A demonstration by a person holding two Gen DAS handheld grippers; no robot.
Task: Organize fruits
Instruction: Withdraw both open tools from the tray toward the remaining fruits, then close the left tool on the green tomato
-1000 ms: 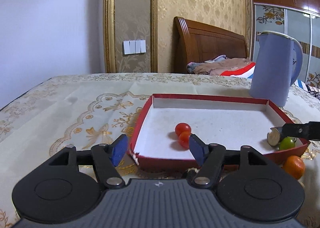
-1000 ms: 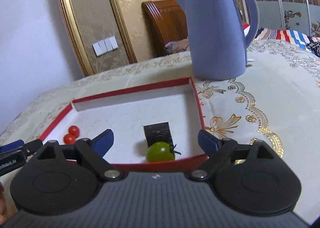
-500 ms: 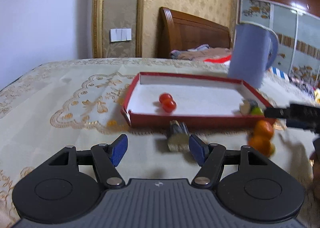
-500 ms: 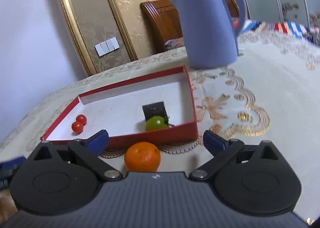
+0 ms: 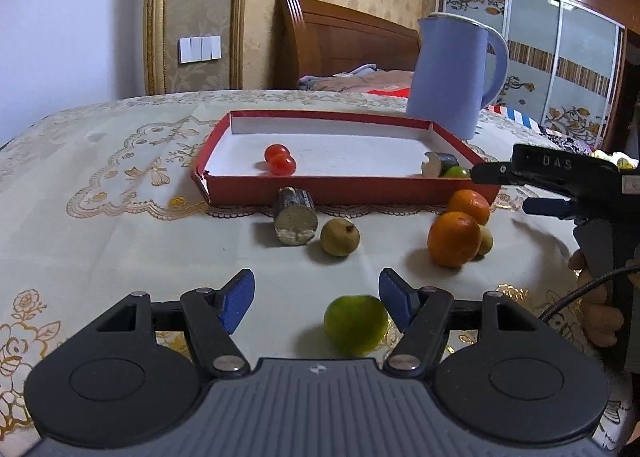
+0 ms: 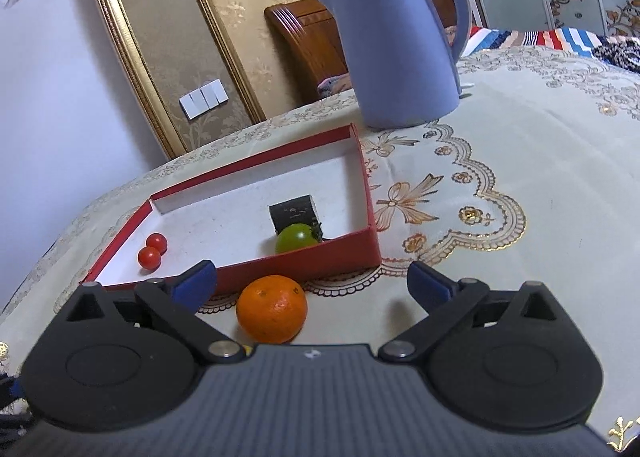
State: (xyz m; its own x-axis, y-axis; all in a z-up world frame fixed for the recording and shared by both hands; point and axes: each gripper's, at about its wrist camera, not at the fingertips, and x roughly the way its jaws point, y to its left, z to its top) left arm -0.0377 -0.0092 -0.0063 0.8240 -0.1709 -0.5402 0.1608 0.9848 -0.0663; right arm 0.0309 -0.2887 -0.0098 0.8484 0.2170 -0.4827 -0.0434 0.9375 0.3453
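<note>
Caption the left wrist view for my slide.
Left gripper open above a green citrus fruit, red tray beyond.

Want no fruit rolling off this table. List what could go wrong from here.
1. The green fruit lies beside the left gripper's right-hand finger, not centred; closing now may nudge it away.
2. The orange sits off-centre between the right gripper's wide-open fingers, close to the red tray; a finger could catch the tray wall.
</note>
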